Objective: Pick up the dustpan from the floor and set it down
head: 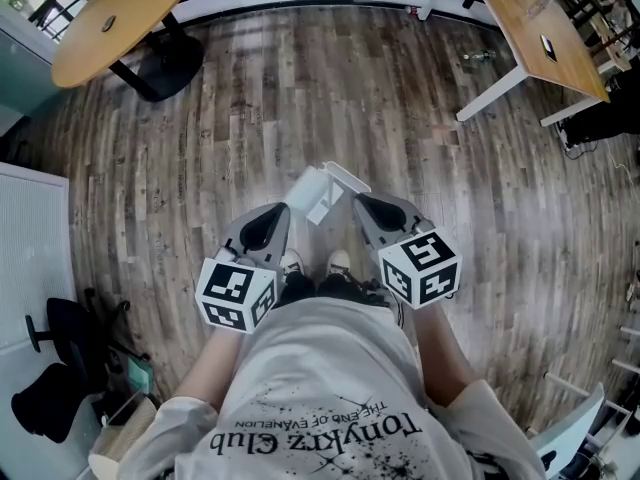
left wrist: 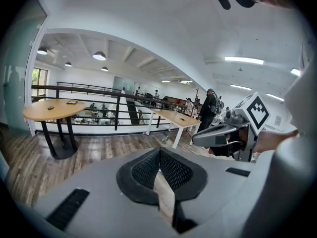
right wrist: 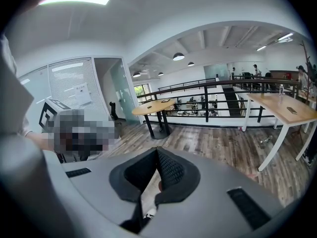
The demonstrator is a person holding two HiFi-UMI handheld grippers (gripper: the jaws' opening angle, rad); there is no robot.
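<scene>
A white dustpan (head: pixel 326 190) lies on the wooden floor just beyond the person's shoes (head: pixel 338 261), between the two gripper noses in the head view. My left gripper (head: pixel 283 209) hangs to its left, held in front of the body with the jaws together and nothing in them. My right gripper (head: pixel 357 200) hangs to the dustpan's right, also shut and empty. In the left gripper view the left gripper (left wrist: pixel 159 151) has its black ribbed pads meeting at the tip. The right gripper (right wrist: pixel 157 150) looks the same in its own view. Neither gripper view shows the dustpan clearly.
A round wooden table (head: pixel 120 16) stands at the far left and a long white-legged table (head: pixel 535 23) at the far right, with a railing behind them. A bottle (head: pixel 478 56) lies on the floor near the long table. A black office chair (head: pixel 58 360) sits at my left.
</scene>
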